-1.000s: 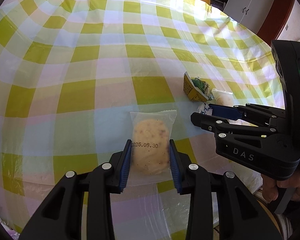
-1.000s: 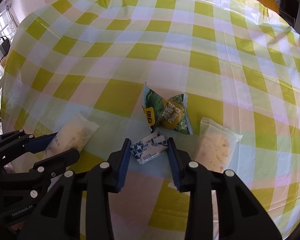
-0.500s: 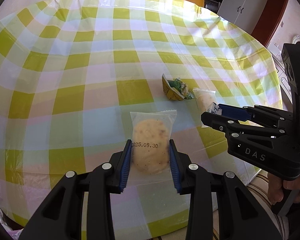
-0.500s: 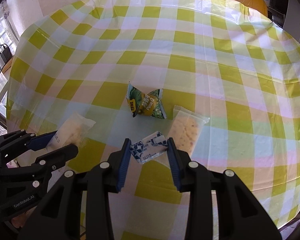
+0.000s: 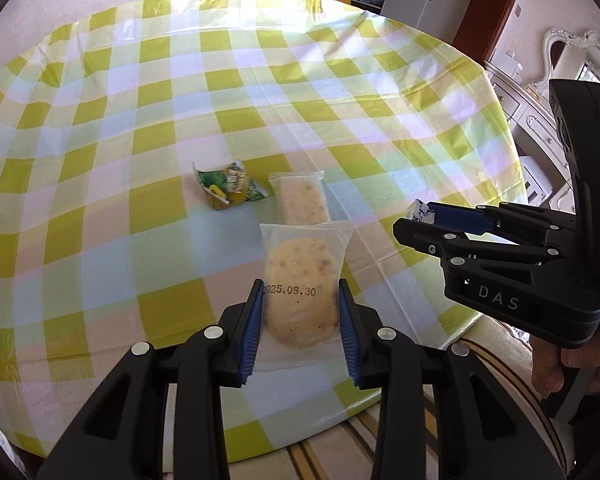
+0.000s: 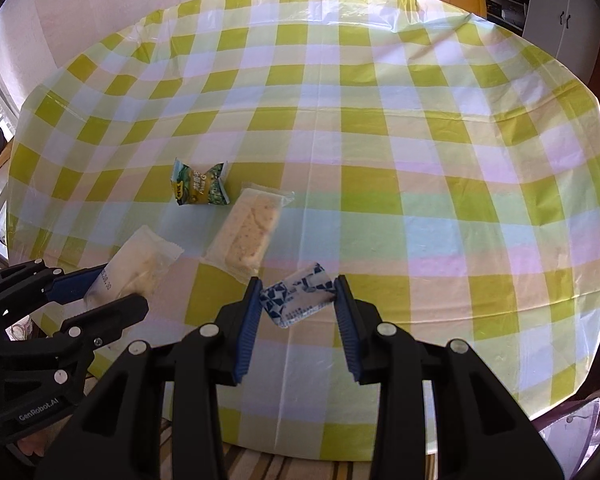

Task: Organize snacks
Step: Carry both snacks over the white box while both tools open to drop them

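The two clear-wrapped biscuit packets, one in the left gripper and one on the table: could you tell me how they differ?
The round biscuit packet is clamped in the left gripper above the table; the rectangular biscuit packet lies flat on the checked tablecloth. The round one shows a printed date; none is visible on the rectangular one. Both are pale speckled biscuits in clear wrappers.

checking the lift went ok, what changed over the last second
Both grippers pulled back and up from the table, each carrying its snack: the left gripper the dated round biscuit pack, the right gripper the blue-and-white packet. Grips unchanged. The green packet and the long cracker pack stayed put.
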`<state>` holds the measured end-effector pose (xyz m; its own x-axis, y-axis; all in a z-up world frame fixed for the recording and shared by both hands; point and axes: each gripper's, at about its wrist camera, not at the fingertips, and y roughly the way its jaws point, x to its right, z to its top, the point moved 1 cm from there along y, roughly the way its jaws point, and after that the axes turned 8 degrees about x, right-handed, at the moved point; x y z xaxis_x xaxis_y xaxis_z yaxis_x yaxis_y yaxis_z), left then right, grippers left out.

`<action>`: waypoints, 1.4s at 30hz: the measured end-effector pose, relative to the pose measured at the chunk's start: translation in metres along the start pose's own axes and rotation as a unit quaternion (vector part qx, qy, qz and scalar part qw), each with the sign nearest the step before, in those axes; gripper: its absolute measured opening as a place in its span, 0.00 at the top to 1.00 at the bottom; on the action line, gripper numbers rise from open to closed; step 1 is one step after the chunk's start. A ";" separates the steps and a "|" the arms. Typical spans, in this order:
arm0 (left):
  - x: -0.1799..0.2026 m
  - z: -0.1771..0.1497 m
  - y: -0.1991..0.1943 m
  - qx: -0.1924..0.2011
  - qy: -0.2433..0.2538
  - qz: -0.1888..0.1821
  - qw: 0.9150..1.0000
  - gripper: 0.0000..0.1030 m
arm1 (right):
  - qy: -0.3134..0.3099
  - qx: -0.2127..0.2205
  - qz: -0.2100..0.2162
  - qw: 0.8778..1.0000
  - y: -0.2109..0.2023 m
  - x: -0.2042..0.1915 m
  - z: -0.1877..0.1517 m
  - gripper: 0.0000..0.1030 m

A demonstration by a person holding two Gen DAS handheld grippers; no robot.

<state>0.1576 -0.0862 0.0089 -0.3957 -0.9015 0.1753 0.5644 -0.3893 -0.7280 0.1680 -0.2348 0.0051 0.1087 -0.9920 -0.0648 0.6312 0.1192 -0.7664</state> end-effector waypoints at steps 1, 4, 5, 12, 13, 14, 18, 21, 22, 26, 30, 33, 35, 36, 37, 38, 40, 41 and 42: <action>0.008 0.001 0.001 -0.002 0.006 -0.005 1.000 0.67 | 0.004 0.001 -0.004 1.000 -0.004 0.007 -0.002 0.64; 0.033 0.003 0.005 -0.006 0.023 -0.025 0.999 0.67 | 0.021 0.004 -0.016 1.000 -0.016 0.029 -0.011 0.64; 0.041 0.003 0.007 -0.008 0.028 -0.031 0.999 0.67 | 0.025 0.005 -0.020 0.999 -0.020 0.037 -0.014 0.64; 0.109 0.004 0.017 -0.023 0.080 -0.081 0.993 0.67 | 0.063 0.007 -0.053 0.997 -0.051 0.095 -0.042 0.64; 0.120 0.004 0.018 -0.026 0.088 -0.090 0.992 0.67 | 0.069 0.007 -0.059 0.996 -0.056 0.104 -0.047 0.64; 0.131 0.004 0.020 -0.029 0.097 -0.100 0.990 0.67 | 0.074 0.007 -0.066 0.995 -0.061 0.113 -0.053 0.64; 0.177 -0.001 0.032 -0.050 0.132 -0.140 0.980 0.67 | 0.100 0.002 -0.094 0.991 -0.080 0.151 -0.078 0.64; 0.211 -0.006 0.040 -0.065 0.164 -0.164 0.971 0.67 | 0.124 -0.003 -0.117 0.985 -0.091 0.180 -0.098 0.64; 0.222 -0.008 0.042 -0.071 0.172 -0.173 0.967 0.67 | 0.133 -0.006 -0.123 0.984 -0.094 0.189 -0.105 0.64; 0.263 -0.019 0.054 -0.100 0.206 -0.205 0.952 0.67 | 0.159 -0.022 -0.146 0.976 -0.101 0.219 -0.133 0.64; 0.292 -0.033 0.072 -0.138 0.229 -0.212 0.940 0.67 | 0.179 -0.041 -0.162 0.970 -0.104 0.239 -0.162 0.64; 0.310 -0.045 0.084 -0.167 0.248 -0.217 0.929 0.67 | 0.191 -0.060 -0.168 0.965 -0.102 0.249 -0.184 0.64; 0.317 -0.051 0.089 -0.180 0.257 -0.216 0.925 0.67 | 0.200 -0.072 -0.170 0.962 -0.100 0.253 -0.197 0.64; 0.320 -0.053 0.092 -0.185 0.259 -0.216 0.923 0.66 | 0.202 -0.077 -0.170 0.961 -0.100 0.255 -0.203 0.64; 0.322 -0.054 0.094 -0.190 0.260 -0.216 0.922 0.66 | 0.205 -0.082 -0.170 0.960 -0.099 0.256 -0.209 0.64; 0.324 -0.055 0.095 -0.193 0.259 -0.216 0.921 0.66 | 0.207 -0.086 -0.170 0.960 -0.098 0.257 -0.213 0.64; 0.326 -0.056 0.099 -0.201 0.258 -0.217 0.920 0.66 | 0.213 -0.094 -0.170 0.958 -0.096 0.260 -0.221 0.64; 0.327 -0.057 0.101 -0.205 0.259 -0.217 0.919 0.66 | 0.216 -0.096 -0.171 0.957 -0.096 0.261 -0.224 0.64; 0.328 -0.058 0.103 -0.208 0.261 -0.217 0.917 0.66 | 0.218 -0.098 -0.172 0.956 -0.096 0.262 -0.226 0.64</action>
<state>0.0441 -0.4112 -0.0467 -0.8718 -0.4231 0.2468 -0.0114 -0.4863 -0.8737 -0.0375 -0.5152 -0.0828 -0.4365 -0.8996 -0.0158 0.4122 -0.1843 -0.8923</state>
